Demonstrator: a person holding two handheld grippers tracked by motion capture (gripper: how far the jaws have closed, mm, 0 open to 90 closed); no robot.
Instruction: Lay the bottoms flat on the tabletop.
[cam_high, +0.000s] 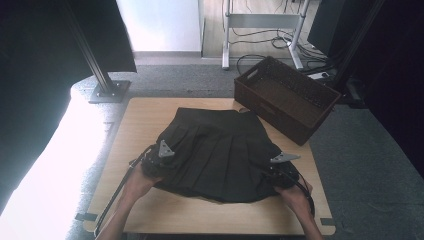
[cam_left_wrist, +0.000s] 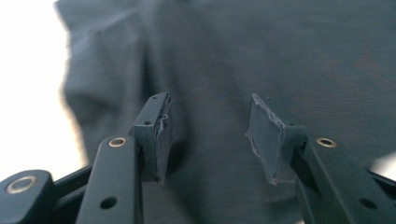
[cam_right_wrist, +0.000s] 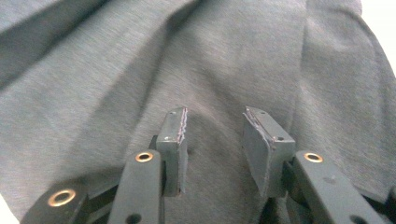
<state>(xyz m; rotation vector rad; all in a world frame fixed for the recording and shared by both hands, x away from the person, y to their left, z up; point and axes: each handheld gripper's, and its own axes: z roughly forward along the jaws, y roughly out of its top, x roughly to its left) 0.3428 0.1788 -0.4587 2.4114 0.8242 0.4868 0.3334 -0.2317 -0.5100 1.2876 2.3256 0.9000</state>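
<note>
Both jaws apart over dark skirt, w/o grip.

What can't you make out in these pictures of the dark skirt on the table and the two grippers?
- Skirt: the hem corners in the high view lie under the left gripper and right gripper.
- Left gripper view: blurred cloth behind the open jaws, so pleats are unclear; whether the pads touch it cannot be told.
- Basket: its floor is too dark in the high view.
- Table: its near edge is cut off.
</note>
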